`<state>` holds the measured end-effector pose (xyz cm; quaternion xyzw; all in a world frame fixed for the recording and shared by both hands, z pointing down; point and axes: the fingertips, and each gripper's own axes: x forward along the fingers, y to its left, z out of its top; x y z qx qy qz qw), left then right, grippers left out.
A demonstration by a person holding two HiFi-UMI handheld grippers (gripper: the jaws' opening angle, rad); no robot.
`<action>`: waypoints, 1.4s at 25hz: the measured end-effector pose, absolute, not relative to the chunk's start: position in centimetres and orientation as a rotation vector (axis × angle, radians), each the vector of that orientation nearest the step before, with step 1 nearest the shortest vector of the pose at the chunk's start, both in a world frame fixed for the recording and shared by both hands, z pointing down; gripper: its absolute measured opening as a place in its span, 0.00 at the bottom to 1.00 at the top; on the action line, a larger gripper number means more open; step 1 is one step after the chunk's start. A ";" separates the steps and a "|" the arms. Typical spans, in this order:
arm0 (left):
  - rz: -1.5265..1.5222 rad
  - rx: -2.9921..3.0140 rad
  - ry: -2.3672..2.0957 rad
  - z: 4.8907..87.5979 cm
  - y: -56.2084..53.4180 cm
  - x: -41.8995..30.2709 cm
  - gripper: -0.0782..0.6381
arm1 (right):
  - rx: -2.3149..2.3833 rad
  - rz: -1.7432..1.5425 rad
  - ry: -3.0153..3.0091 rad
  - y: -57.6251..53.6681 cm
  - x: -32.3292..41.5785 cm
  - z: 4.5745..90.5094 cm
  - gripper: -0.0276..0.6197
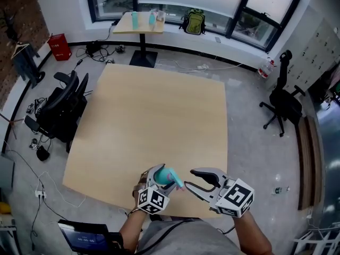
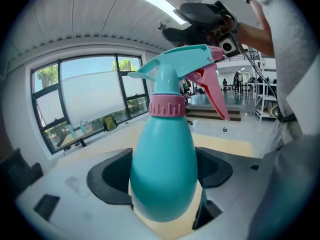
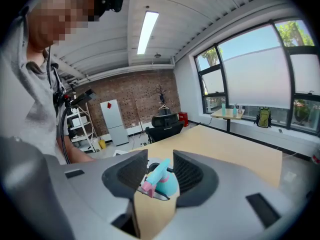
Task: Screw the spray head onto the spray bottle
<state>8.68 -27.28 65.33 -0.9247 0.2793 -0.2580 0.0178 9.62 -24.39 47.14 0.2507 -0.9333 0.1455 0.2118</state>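
Note:
A teal spray bottle [image 2: 164, 164] with a pink collar [image 2: 167, 105] carries its teal spray head [image 2: 175, 66] and pink trigger [image 2: 212, 91]. My left gripper [image 2: 162, 176] is shut on the bottle's body, a dark pad pressing each side. In the head view the bottle [image 1: 171, 177] is held over the near edge of the table, in the left gripper [image 1: 158, 184]. My right gripper [image 1: 189, 178] stands just to the right of the spray head, open and not touching it. In the right gripper view the bottle [image 3: 162, 180] shows beyond the parted jaws of that gripper [image 3: 159, 171].
The large light wooden table [image 1: 159, 116] stretches ahead. A black office chair [image 1: 61, 108] stands at its left, another [image 1: 284, 102] to the right. Against the windows are a small table [image 1: 142, 21] with bottles and a green backpack [image 1: 194, 21]. Cables lie on the floor at left.

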 end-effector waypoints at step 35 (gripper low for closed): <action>-0.878 -2.570 0.862 56.8 -21.4 3.9 0.61 | 0.638 0.112 -2.211 -18.2 1.3 50.5 0.26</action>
